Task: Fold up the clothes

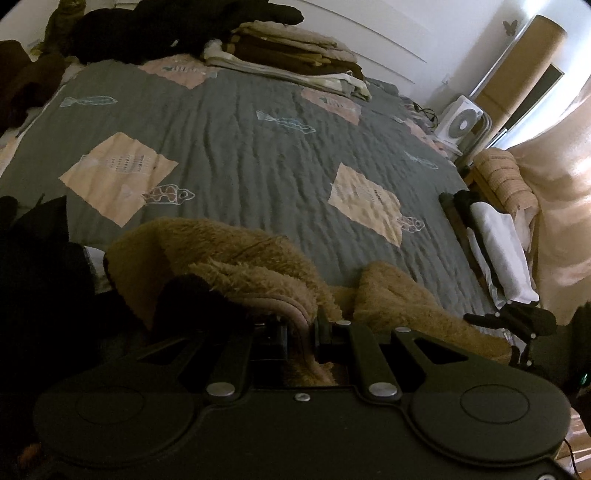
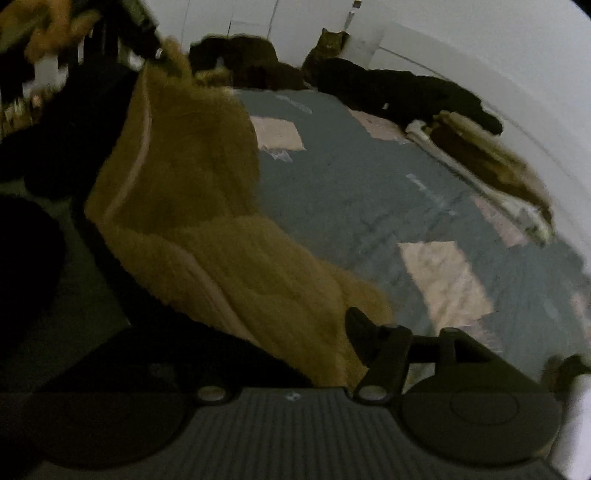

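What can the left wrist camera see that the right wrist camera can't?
Only the left wrist view shows the white fan and the curtain beside the bed. Only the right wrist view shows the fuzzy brown garment stretched out long, hanging from the left tool. Both show the grey bedspread, the folded stack, the black clothes pile and the cat.

Shaggy tan fleece garment (image 1: 240, 258); rippled, matt grey quilted bedspread (image 1: 258, 155); matt black plastic left gripper (image 1: 301, 332) with metal rivets.
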### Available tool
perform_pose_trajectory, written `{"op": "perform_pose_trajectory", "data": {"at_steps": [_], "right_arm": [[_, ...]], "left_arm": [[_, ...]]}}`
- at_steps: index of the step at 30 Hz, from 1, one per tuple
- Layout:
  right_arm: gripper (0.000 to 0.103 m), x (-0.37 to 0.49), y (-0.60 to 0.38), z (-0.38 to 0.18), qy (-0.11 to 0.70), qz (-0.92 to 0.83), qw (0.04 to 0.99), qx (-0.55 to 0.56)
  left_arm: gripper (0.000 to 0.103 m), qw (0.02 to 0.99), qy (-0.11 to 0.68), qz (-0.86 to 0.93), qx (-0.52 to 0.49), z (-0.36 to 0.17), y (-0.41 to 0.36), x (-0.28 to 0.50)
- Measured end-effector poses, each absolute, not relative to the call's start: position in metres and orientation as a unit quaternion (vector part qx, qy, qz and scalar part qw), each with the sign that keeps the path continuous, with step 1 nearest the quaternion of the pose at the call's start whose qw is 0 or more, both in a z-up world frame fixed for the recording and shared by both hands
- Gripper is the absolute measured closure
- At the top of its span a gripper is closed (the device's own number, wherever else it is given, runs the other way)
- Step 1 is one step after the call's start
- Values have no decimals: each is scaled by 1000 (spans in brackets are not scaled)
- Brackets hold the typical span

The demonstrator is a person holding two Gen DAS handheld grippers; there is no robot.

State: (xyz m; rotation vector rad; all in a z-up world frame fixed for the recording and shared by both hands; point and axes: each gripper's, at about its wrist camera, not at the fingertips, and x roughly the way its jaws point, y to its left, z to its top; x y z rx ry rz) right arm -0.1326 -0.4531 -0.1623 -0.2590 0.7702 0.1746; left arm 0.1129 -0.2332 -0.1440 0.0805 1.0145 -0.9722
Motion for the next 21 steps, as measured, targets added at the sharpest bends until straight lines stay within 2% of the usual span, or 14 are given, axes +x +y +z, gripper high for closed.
{"op": "perform_pose_trajectory", "data": {"at_steps": [1,2,5,12,21], "right_arm": [[74,-132,-456,-160,371,84,917,-118],[95,-133,-459,-157,368,82,919,-114],[96,-136,-467,-148,361,76,924,-104],[98,-153,-493,-119,367,62,928,7],[98,-194,-512,-46,383,64,919,65]], "left_arm": [[91,763,466,-446,38,-144,-232,113],[91,764,465,-446,37,-144,-230,113],[91,768,461,-443,30,-145,-225,114],[91,763,460,-452,46,-130,-219,106],[91,738,468,-482,59,-75,-197,74]]}}
